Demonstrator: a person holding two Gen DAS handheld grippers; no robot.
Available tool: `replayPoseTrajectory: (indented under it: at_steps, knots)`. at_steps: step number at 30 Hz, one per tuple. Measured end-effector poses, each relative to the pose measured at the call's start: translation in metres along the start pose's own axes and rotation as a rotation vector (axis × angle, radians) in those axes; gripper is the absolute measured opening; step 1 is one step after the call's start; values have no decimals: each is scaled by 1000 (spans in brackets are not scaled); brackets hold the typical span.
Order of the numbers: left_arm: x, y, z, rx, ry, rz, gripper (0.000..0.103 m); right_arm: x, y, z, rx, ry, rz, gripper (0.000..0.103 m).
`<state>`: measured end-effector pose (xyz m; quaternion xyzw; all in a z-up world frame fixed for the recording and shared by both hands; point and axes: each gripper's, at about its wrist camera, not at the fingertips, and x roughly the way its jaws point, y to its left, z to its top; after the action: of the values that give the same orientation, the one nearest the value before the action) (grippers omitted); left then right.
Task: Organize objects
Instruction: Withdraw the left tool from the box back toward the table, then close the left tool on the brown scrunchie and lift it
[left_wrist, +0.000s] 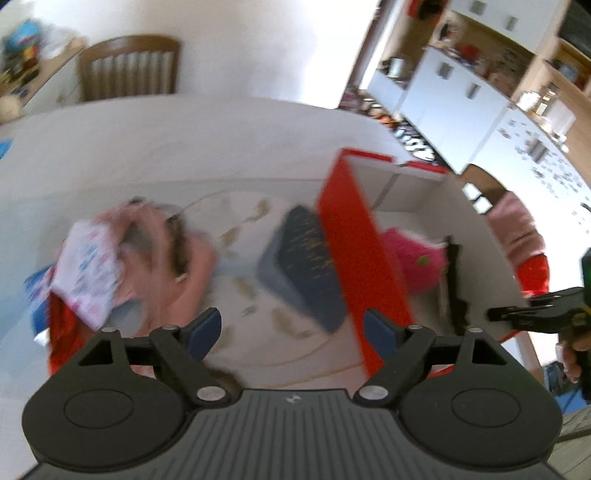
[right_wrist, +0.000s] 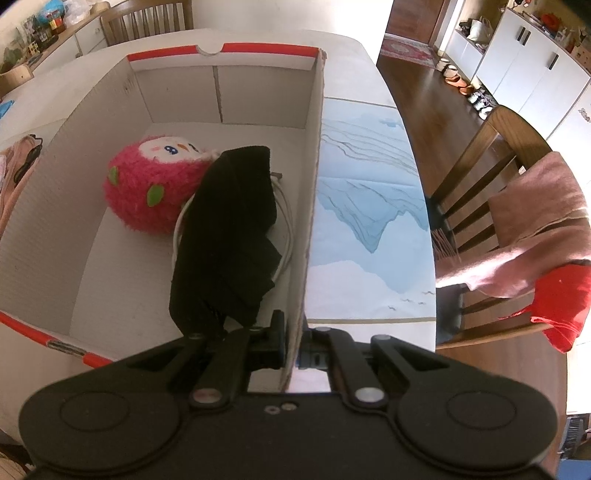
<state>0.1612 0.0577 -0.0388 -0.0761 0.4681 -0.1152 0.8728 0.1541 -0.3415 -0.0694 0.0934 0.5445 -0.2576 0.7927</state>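
Left gripper (left_wrist: 291, 330): our jaws stand wide, nothing between them.
Right gripper (right_wrist: 293, 350): we pinch the box (right_wrist: 312, 192) wall.
Box: plush (right_wrist: 147, 188), black cloth (right_wrist: 229, 236).

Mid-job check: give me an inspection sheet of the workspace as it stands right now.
Surface: white table with a patterned mat and a blue mountain-print sheet.
Job's things: open red-and-white box holds a pink plush toy and black cloth; a dark book lies outside against the box's red wall.
Clutter: blurred pile of pink and printed fabric left of the mat.
Grippers: left gripper open, nothing between the jaws; right gripper shut on the box's side wall.
Cables: white cord under the black cloth.
Surroundings: wooden chairs, white cabinets, pink cloth draped over one chair.
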Motion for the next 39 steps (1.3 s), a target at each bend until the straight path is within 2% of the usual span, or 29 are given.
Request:
replayPoseTrajectory:
  at_steps: [5, 7, 9, 11, 15, 19, 28, 31, 33, 37, 38, 39]
  knots:
    - [3, 30, -19, -33, 33, 68, 84, 0, 0, 0, 4, 5, -6, 4]
    - [6, 37, -27, -38, 49, 67, 88, -1, 0, 0, 5, 6, -8, 4]
    - [9, 40, -34, -30, 52, 80, 97, 0, 1, 0, 6, 7, -10, 4]
    - [13, 40, -40, -16, 57, 91, 99, -1, 1, 0, 9, 7, -14, 4]
    - [25, 44, -49, -9, 87, 113, 99, -1, 2, 0, 14, 6, -20, 4]
    - [31, 49, -54, -14, 79, 148, 99, -1, 2, -1, 21, 5, -24, 4]
    - [44, 68, -57, -148, 94, 128, 98, -2, 3, -1, 33, 1, -32, 5]
    - [47, 70, -57, -166, 104, 130, 82, -2, 4, -1, 33, 1, -34, 5]
    - [49, 73, -57, -181, 115, 133, 63, -2, 4, -1, 35, 0, -35, 5]
    - [49, 80, -58, -238, 116, 120, 56, -2, 4, -2, 39, -5, -39, 5]
    - [49, 81, -58, -249, 115, 124, 51, -2, 4, -2, 39, -6, -39, 5]
    - [49, 82, -58, -257, 115, 133, 42, -3, 4, -2, 40, -7, -39, 5]
